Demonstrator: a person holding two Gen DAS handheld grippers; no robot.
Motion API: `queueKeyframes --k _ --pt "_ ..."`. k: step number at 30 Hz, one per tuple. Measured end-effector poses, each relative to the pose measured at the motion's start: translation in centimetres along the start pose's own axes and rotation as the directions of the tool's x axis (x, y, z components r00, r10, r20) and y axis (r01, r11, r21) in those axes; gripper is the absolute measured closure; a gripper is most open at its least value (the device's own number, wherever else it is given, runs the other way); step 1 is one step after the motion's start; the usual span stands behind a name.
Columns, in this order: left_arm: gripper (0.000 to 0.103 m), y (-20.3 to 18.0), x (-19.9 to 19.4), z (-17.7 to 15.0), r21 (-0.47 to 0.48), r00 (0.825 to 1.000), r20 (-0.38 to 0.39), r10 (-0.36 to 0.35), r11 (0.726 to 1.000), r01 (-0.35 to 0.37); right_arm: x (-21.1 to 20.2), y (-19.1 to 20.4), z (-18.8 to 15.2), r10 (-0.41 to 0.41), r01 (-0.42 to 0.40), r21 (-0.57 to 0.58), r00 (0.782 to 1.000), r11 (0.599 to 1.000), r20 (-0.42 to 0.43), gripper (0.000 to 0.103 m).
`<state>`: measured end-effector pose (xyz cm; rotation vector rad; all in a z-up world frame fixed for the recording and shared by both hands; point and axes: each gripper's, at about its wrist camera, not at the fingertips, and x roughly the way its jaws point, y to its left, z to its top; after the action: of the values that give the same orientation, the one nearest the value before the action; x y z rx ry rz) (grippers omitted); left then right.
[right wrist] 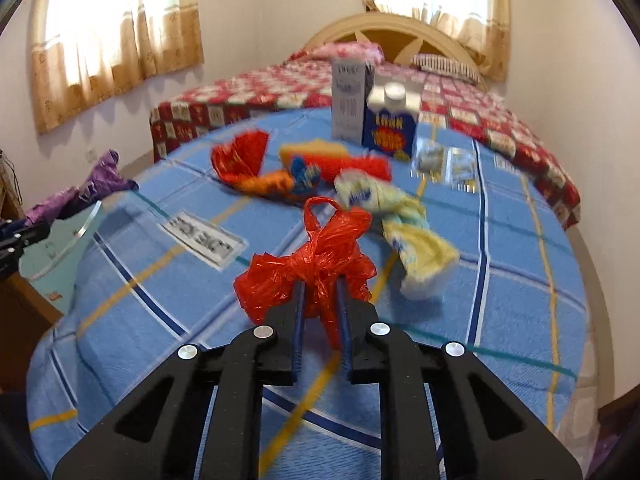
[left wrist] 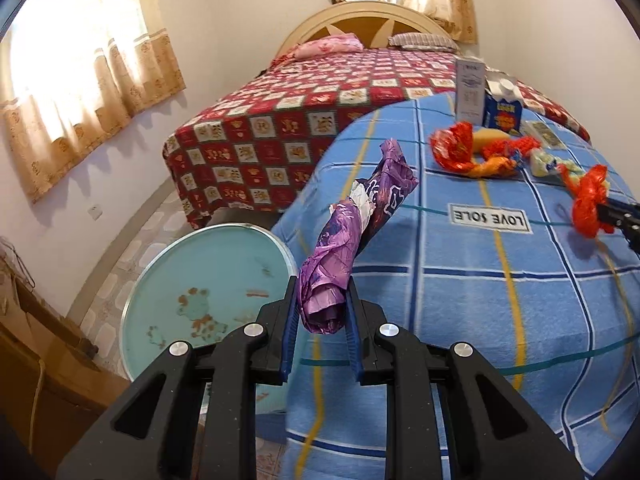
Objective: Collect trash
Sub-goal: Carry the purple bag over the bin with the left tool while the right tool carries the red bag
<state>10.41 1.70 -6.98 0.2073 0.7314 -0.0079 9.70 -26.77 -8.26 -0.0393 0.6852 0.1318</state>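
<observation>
The round teal bin [left wrist: 208, 280] on the floor beside the counter [left wrist: 460, 288] looks empty, so I think the job has only begun. The left gripper [left wrist: 323, 312] is squeezed tight on a long, crumpled purple wrapper [left wrist: 352, 232], held up over the counter edge near the bin. The right gripper [right wrist: 320, 304] is pinched on a scrunched red plastic bag [right wrist: 316, 260] above the blue cloth. More trash waits behind: a red-orange wrapper [right wrist: 248, 164], a yellow wrapper [right wrist: 404, 224] and two cartons [right wrist: 376, 108].

White walls [left wrist: 224, 20], curtained sunlit windows [left wrist: 76, 60], bed [left wrist: 320, 100], tiled floor [left wrist: 120, 264]
</observation>
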Motion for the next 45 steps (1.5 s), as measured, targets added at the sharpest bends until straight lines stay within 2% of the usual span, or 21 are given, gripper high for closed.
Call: queueKeyframes --k 4,16,28,45 --pt "0.082 1.5 -0.4 0.0 -0.023 1.0 0.01 0.028 0.999 -0.027 -0.6 1.7 1.6 0.025 -0.024 -0.028 0.999 0.999 0.048 0.088" --pt "0.082 6.8 0.4 -0.9 -0.094 0.989 -0.032 0.145 0.985 -0.148 1.9 9.9 5.6 0.142 -0.128 -0.154 0.986 0.98 0.088 0.088" --pt "0.082 10.7 0.5 -2.0 -0.131 0.974 -0.054 0.219 0.966 -0.225 4.2 16.8 7.8 0.222 -0.197 -0.241 0.972 0.95 0.082 0.088" --pt "0.082 14.9 0.6 -3.6 -0.175 0.949 -0.107 0.296 0.934 -0.311 6.2 23.3 9.0 0.291 -0.26 -0.338 0.956 0.905 0.046 0.088"
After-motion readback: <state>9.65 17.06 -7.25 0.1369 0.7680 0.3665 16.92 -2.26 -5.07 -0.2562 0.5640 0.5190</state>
